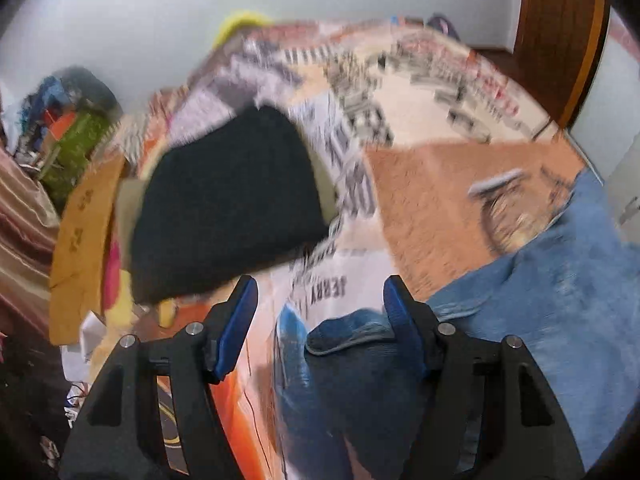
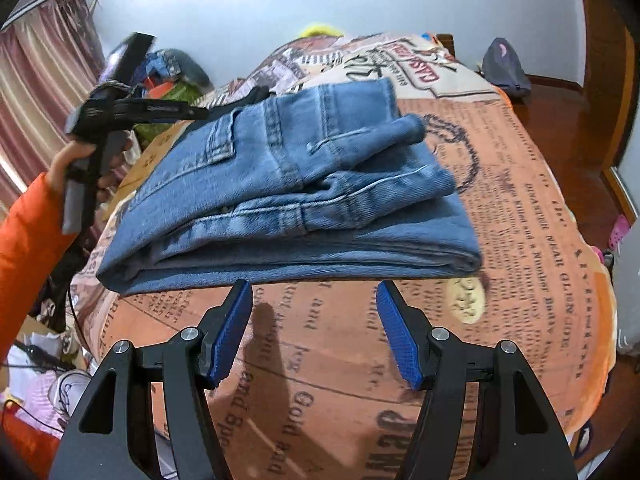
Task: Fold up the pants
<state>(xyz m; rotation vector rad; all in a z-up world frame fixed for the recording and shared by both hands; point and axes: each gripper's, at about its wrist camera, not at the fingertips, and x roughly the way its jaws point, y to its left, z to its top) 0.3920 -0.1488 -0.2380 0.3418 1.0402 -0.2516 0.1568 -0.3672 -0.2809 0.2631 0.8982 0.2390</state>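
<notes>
Bed: newsprint-patterned blanket (image 2: 520, 208) under everything.
Left gripper (image 2: 192, 111): released, empty, off the jeans' left edge.
Jeans (image 2: 280, 200): folded stack mid-blanket.
Right gripper (image 2: 314, 330): released, just before the jeans.
Risk: loose top flap may slide, undoing the fold.

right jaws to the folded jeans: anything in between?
Nothing: in the right wrist view only bare printed blanket lies between the open right gripper and the near edge of the folded jeans.

Blanket (image 2: 520, 208) by my right tool: I read "NEAR GLISN", "Gold and", "CLASS"
Blanket by my left tool: I read "JERRY", upside down; rest blurred
</notes>
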